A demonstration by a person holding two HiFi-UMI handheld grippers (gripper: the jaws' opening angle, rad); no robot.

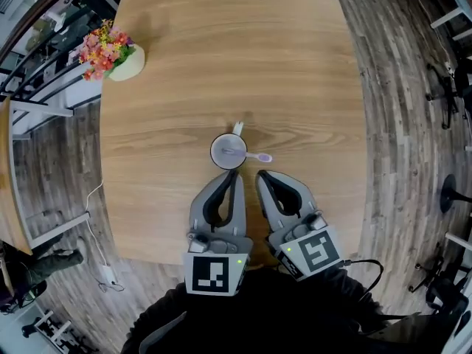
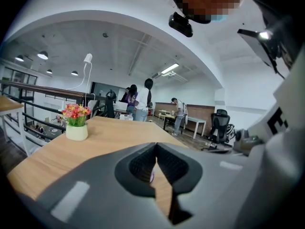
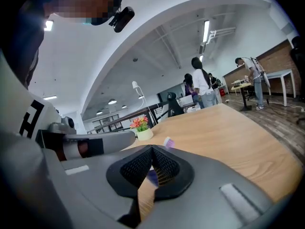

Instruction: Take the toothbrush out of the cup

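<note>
A white cup (image 1: 228, 151) stands on the wooden table (image 1: 221, 50), just ahead of both grippers. A purple toothbrush (image 1: 258, 157) leans in it, its head hanging over the rim to the right. My left gripper (image 1: 235, 174) is shut and empty, its tips right behind the cup. My right gripper (image 1: 261, 174) is also shut and empty, its tips just below the brush head. In the right gripper view the toothbrush head (image 3: 168, 142) peeks over the closed jaws. A sliver of purple (image 2: 151, 177) shows through the left gripper's closed jaws.
A small pot of pink and orange flowers (image 1: 110, 54) sits at the table's far left edge. Office chairs (image 1: 450, 87) stand on the plank floor to the right, and a cable (image 1: 99, 249) lies on the floor at left. People stand far off (image 2: 140, 99).
</note>
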